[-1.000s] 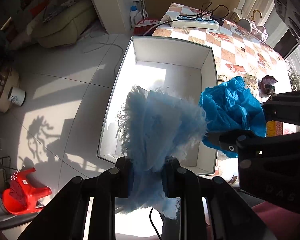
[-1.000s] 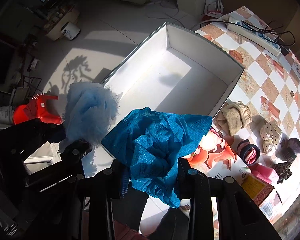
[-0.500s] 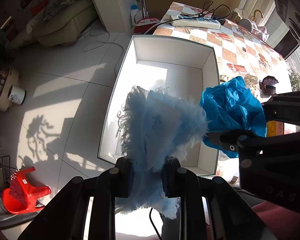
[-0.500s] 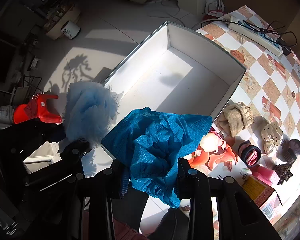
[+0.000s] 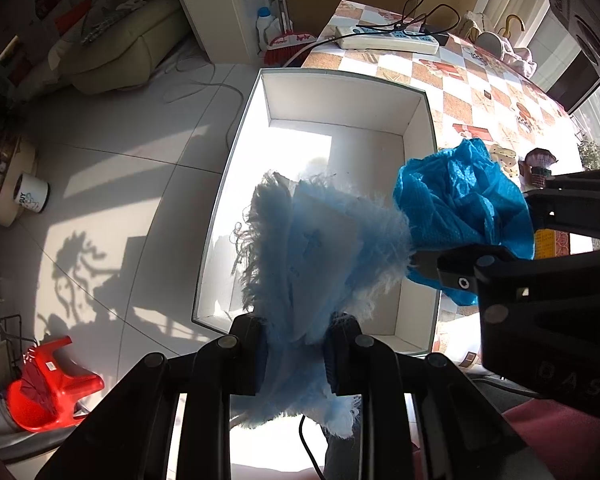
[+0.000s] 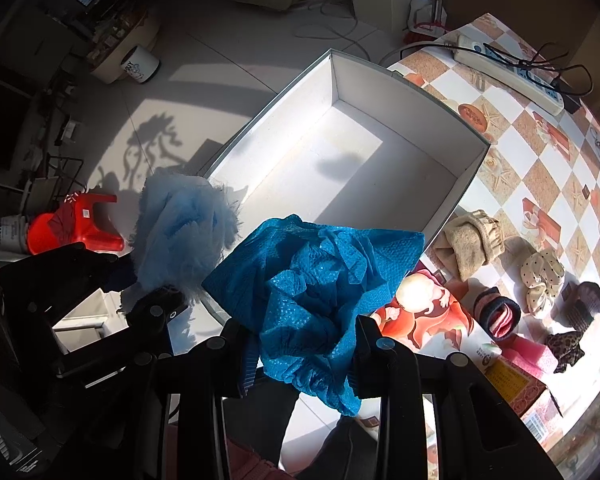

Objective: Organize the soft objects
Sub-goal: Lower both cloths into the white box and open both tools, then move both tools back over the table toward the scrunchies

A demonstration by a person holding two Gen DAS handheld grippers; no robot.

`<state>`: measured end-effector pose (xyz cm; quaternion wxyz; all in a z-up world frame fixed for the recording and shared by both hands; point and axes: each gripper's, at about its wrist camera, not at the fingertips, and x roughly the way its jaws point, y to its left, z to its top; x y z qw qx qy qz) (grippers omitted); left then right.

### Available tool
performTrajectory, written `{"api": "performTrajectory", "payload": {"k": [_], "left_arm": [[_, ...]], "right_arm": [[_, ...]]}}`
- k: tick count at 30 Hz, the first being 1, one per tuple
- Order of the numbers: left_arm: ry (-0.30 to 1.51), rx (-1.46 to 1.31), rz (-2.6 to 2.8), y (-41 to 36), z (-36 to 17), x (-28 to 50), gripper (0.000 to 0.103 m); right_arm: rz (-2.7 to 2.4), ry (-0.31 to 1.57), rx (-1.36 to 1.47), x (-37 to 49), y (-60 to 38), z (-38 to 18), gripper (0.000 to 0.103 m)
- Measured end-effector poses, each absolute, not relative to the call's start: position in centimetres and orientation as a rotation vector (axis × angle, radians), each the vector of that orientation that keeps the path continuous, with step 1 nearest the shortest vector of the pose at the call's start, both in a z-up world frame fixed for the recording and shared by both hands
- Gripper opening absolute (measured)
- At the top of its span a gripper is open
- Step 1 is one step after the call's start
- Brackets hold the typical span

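Note:
My left gripper [image 5: 296, 344] is shut on a pale blue fluffy cloth [image 5: 320, 248], held above the near end of a white open box [image 5: 416, 120]. My right gripper [image 6: 300, 344] is shut on a crumpled bright blue cloth [image 6: 312, 276], also above the box's near end [image 6: 472, 172]. The two cloths hang side by side, almost touching. The fluffy cloth also shows in the right wrist view [image 6: 184, 232], and the bright blue cloth shows in the left wrist view [image 5: 464, 208]. The box's inside is bare.
The box rests at the edge of a checkered table [image 6: 548, 172]. Beige, spotted, pink-striped and dark soft items [image 6: 472, 240] lie to its right, with a picture book [image 6: 424, 316]. A power strip [image 5: 388, 40] lies at the far end. A red stool [image 5: 48, 384] stands on the floor.
Both grippers have edged slightly forward over the box, still holding their cloths. Nothing has been let go.

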<state>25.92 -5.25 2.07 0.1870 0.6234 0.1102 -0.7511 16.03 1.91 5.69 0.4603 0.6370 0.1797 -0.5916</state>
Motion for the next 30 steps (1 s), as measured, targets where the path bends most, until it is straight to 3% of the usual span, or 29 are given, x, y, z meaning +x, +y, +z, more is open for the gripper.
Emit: {"api": "performTrajectory", "payload": {"k": [6, 8, 10, 12, 15, 20, 21, 30], "left_arm": [[0.280, 1.779, -2.126, -5.0, 1.5, 24.8, 0.029], [0.293, 1.785, -2.122, -5.2, 1.4, 24.4, 0.037], [0.296, 1.781, -2.118, -5.3, 1.4, 24.4, 0.071], [0.287, 1.767, -2.121, -5.3, 1.6, 24.3, 0.083], [0.324, 1.774, -2.128, -5.6, 1.7, 24.0, 0.087], [0.442, 1.795, -2.158, -6.0, 1.8, 23.7, 0.092], [0.487, 1.787, -2.180, -6.2, 2.0, 23.7, 0.092], [0.722, 1.789, -2.271, -6.5, 2.8, 22.6, 0.095]], "right_arm": [[-1.466, 0.454, 1.571, 15.2, 1.0, 5.3, 0.035], [-1.451, 0.445, 1.583, 14.9, 0.7, 5.0, 0.035], [-1.448, 0.430, 1.589, 14.7, 0.6, 4.9, 0.044], [-1.453, 0.415, 1.579, 14.6, 0.7, 5.2, 0.063], [-1.472, 0.404, 1.568, 14.2, 0.9, 5.7, 0.078], [-1.475, 0.350, 1.626, 13.0, 1.6, 5.4, 0.087], [-1.483, 0.347, 1.638, 12.8, 1.7, 5.4, 0.102], [-1.541, 0.198, 1.675, 10.8, 4.6, 6.5, 0.103]]}}
